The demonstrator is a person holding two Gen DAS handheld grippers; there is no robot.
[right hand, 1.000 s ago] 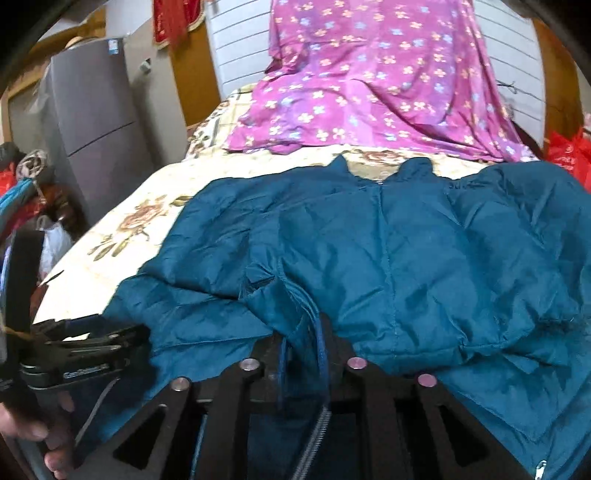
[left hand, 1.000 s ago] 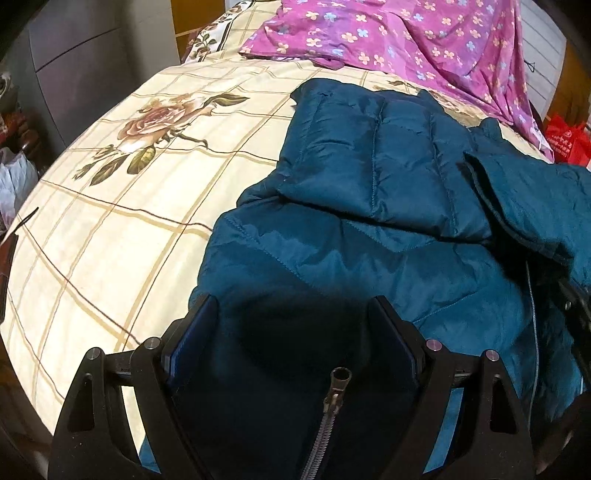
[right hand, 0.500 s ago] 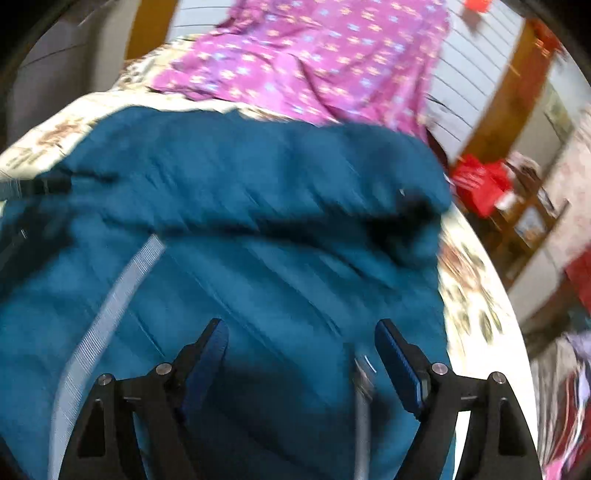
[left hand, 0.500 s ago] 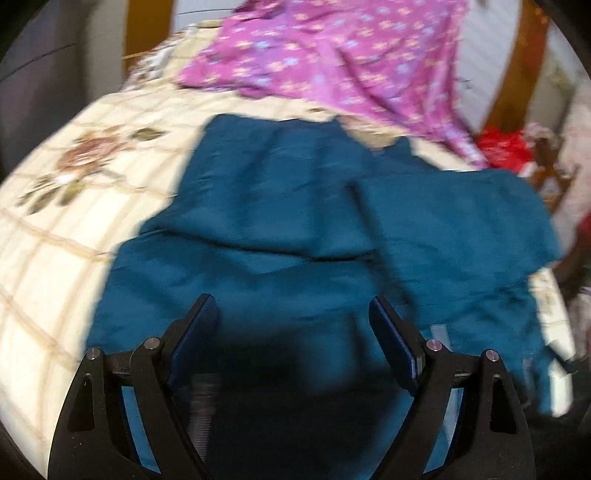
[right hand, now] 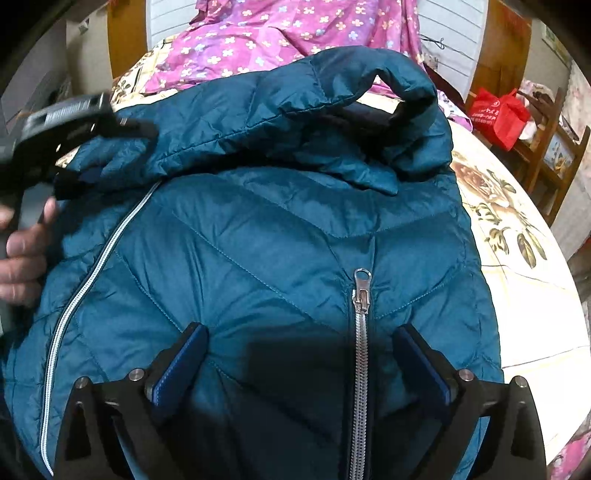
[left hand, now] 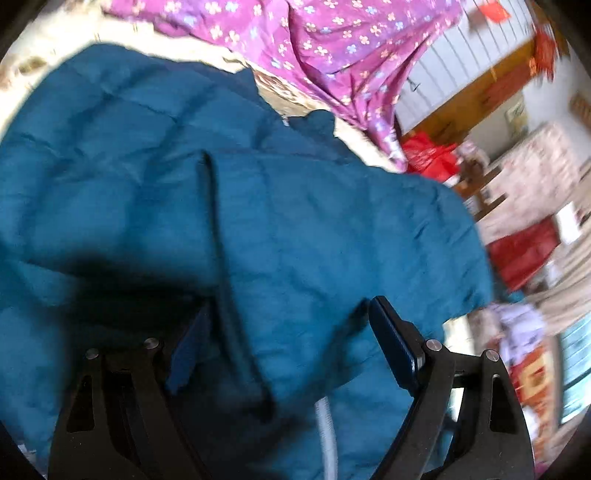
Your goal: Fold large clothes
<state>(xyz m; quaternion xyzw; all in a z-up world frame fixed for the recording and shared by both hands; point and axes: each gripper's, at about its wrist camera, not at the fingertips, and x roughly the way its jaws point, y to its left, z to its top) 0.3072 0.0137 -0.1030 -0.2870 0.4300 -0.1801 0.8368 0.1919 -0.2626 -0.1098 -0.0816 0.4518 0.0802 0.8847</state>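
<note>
So the teal puffer jacket (right hand: 280, 236) is spread over the bed (right hand: 517, 258), filling most of the right wrist frame, its silver zipper (right hand: 360, 332) running up the lower middle. The right gripper (right hand: 301, 354) has just been opening; its jaws stand wide apart over the fabric, nothing clamped, zipper between them. The left gripper (left hand: 291, 343) has eased in slightly but its jaws are apart too, a dark fold of jacket between them. A purple floral sheet (right hand: 280, 33) sits at the top.
</note>
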